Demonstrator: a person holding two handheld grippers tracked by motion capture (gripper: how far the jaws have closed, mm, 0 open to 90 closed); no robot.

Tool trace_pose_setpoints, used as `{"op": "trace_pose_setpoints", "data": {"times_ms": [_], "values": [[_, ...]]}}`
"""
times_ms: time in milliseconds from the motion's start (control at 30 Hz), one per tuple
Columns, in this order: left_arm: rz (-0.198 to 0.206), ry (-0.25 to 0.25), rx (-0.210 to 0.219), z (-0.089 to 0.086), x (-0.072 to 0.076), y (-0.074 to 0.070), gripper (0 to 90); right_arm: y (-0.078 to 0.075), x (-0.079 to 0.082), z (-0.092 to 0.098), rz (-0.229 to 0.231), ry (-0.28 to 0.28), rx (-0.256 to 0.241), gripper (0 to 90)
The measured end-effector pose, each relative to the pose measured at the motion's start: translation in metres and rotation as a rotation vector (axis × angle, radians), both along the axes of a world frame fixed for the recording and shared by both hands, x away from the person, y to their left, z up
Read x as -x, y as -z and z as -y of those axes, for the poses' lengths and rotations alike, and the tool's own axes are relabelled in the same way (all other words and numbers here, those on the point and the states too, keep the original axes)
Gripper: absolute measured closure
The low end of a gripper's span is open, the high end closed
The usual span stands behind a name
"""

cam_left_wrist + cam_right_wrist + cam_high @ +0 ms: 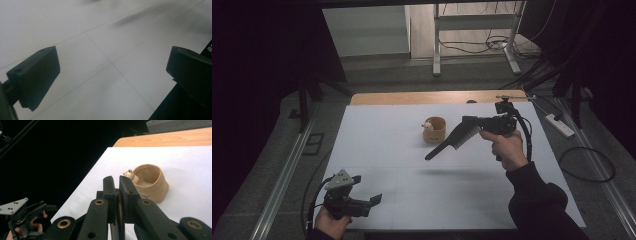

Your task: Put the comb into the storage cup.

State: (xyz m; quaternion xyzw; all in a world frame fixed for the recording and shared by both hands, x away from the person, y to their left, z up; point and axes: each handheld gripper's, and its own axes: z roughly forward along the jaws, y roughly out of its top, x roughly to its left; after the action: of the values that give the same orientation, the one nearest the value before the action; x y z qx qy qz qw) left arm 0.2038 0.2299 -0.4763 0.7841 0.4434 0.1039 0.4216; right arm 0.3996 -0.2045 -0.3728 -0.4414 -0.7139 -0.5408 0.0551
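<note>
Black plastic comb (451,140), long and tapered with a narrow handle end: held in the air above the white surface (412,200), clear of it (shadow streak visible on the sheet underneath). Handle end slopes down toward the near left; the wide toothed end is at the right tongs (468,120).

Right tongs: pressed together on the comb. In the right gripper view the comb (120,220) shows as a thin dark strip edge-on between the two jaws, both touching it. The person's right hand (508,147), in a dark sleeve, holds that gripper up over the right half of the surface.

Just beyond the comb's toothed end: a small round tan cup (435,130) of soft-looking material, standing upright on the surface, with a little pale animal figure (130,175) at its rim. Comb and cup look apart; the cup sits near but not touching.

Left tongs (367,189): spread wide, pinching nothing. In the left gripper view both jaws frame bare white surface. Left hand (332,220) holds that gripper low at the near left corner, well apart from comb and cup.

Bare wood strip (437,97) at the far edge of the surface.
</note>
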Motion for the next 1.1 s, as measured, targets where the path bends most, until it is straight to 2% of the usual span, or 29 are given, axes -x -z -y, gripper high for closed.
{"op": "trace_pose_setpoints", "data": {"times_ms": [467,700,1100], "values": [[0.019,-0.052,-0.005,-0.013,0.01,-0.001,0.0,-0.011,-0.011,0.003,0.017,0.038,0.002,84.2],[0.027,-0.061,-0.035,-0.015,0.012,-0.002,0.0,-0.016,-0.018,0.005,0.026,0.063,0.012,84.2],[0.002,-0.057,-0.068,-0.013,0.01,-0.001,0.0,-0.028,-0.03,0.01,0.035,0.102,0.017,84.2]]}}
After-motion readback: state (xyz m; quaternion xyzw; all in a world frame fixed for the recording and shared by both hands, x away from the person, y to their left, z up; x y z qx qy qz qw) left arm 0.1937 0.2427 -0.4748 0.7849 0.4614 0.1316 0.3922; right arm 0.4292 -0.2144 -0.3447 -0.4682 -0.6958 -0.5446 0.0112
